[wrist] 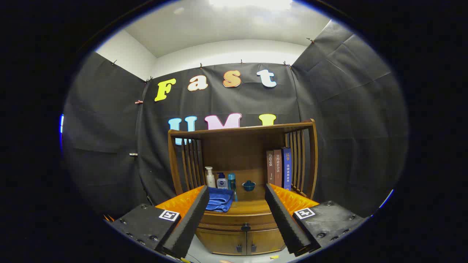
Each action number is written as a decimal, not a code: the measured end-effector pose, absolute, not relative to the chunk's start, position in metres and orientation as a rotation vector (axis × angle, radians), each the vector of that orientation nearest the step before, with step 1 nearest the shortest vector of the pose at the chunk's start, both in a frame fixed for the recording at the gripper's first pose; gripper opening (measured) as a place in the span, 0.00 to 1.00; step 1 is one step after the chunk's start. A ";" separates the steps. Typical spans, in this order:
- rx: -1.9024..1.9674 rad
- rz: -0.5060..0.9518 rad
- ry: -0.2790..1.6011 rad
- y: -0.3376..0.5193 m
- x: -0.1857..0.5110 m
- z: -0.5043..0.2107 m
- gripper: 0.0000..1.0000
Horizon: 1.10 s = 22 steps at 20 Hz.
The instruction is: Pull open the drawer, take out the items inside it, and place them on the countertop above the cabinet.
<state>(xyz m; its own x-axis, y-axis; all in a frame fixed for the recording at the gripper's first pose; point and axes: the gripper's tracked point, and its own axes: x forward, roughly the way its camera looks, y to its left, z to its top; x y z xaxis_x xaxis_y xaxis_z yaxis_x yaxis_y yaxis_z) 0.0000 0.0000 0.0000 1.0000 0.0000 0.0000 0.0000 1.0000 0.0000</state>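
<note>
Tool (237, 193) fingers spread wide, holding nothing and touching nothing. Closed drawer (239, 221) and blue cloth (219, 199) lie beyond them.

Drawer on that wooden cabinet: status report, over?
Gripper open, empty, short of the cabinet. Drawer shut, knob untouched. Folded blue cloth on the countertop; path to knob clear.

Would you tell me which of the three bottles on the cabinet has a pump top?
The white bottle, farthest from the books; the other two have plain caps. The open gripper holds nothing.
</note>
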 end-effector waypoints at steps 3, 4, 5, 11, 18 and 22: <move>-0.001 -0.003 -0.006 -0.001 -0.002 0.003 0.98; -0.003 -0.002 -0.012 -0.001 -0.003 0.005 0.98; -0.003 -0.002 -0.016 0.000 -0.005 0.006 0.98; 0.002 -0.006 -0.027 -0.004 -0.009 0.011 0.98; -0.021 -0.022 -0.016 -0.012 -0.012 0.008 0.98; -0.019 -0.023 -0.014 -0.011 -0.012 0.007 0.98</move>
<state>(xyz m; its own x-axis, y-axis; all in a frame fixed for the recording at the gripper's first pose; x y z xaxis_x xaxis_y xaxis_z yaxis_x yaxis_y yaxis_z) -0.0115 -0.0113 0.0067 0.9996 -0.0224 0.0147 0.0227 0.9996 -0.0190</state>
